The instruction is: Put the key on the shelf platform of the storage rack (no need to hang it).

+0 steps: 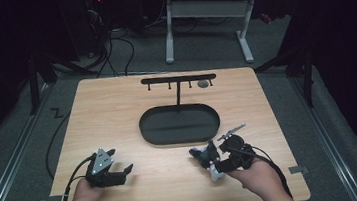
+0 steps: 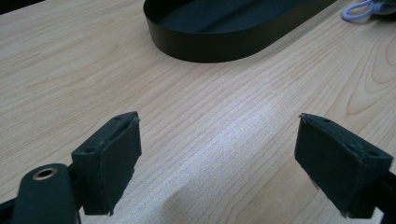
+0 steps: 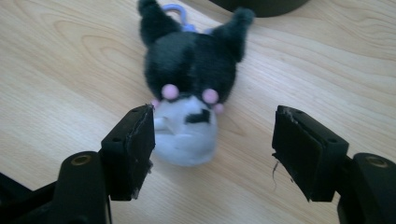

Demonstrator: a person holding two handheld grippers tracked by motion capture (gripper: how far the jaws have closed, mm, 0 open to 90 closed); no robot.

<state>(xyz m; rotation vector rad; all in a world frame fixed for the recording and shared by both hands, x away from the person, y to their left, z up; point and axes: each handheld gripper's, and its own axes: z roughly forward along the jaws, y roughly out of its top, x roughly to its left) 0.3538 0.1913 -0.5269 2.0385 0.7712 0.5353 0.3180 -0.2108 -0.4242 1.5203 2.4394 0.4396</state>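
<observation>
On the left of the wooden table (image 1: 118, 117), the left gripper (image 1: 115, 173) is resting low near the front edge with its jaws standing wide apart and nothing between them; in its own view there is only bare wood between the pads (image 2: 114, 161). Ahead of it the black oval tray (image 1: 179, 124) is sitting mid-table, and it is looking empty — dark floor, low wall, nothing lying inside. Behind the tray a black hook rack (image 1: 178, 80) is standing on a thin post, with a small grey thing (image 1: 203, 83) hanging at its right end (too small to identify).

To the right, the right gripper (image 1: 204, 159) is hovering over a small plush toy (image 3: 191, 88), which is lying on the wood just in front of the tray's right end. Its jaws are spread apart too, flanking the toy's pale lower part without closing on it; the left pad is sitting just beside the plush, whether touching I cannot tell.

The toy is probably light and soft, so it should squash under the pads rather than slip. The round body seems the surest place to pinch — the pale loop (image 3: 180, 10) at its top would likely suit a hook.
</observation>
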